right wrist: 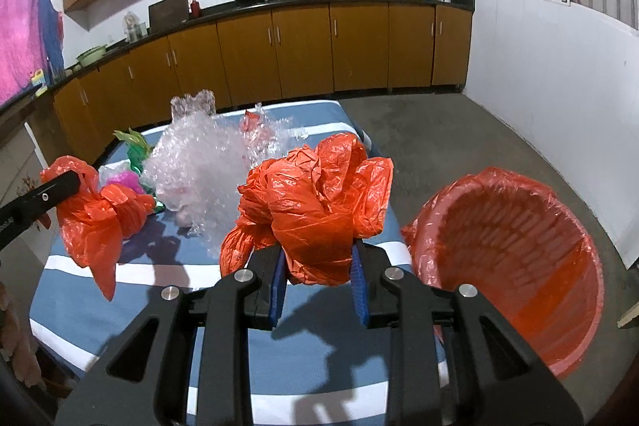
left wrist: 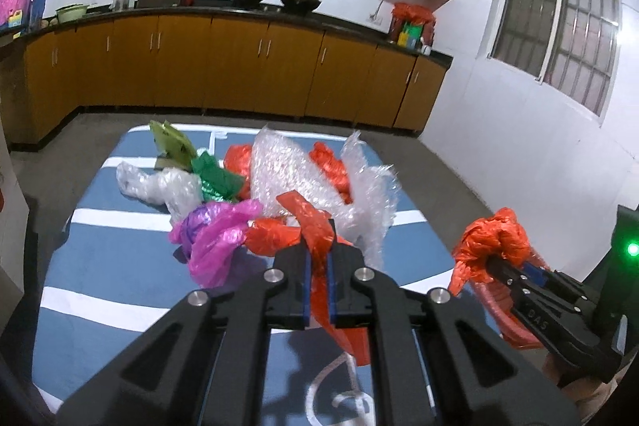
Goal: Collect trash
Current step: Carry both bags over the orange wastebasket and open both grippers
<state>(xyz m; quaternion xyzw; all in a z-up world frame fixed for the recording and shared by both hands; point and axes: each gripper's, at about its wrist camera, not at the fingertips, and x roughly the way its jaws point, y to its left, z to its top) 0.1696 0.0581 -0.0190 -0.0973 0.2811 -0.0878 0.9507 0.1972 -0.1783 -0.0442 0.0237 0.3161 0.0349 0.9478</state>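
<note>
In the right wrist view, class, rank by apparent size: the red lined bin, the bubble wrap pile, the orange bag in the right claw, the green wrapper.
1. Red lined bin
2-3. Orange bag and bubble wrap pile: similar; bag is nearer, unsure
4. Green wrapper

Left wrist: I look down along my left claw, close over the striped counter.
Right wrist: same tilt, close; bin at right.
Shared: bubble wrap, kitchen cabinets.

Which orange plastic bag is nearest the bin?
The crumpled orange bag in the right gripper, beside the lined bin. The left gripper holds its orange bag farther off.
</note>
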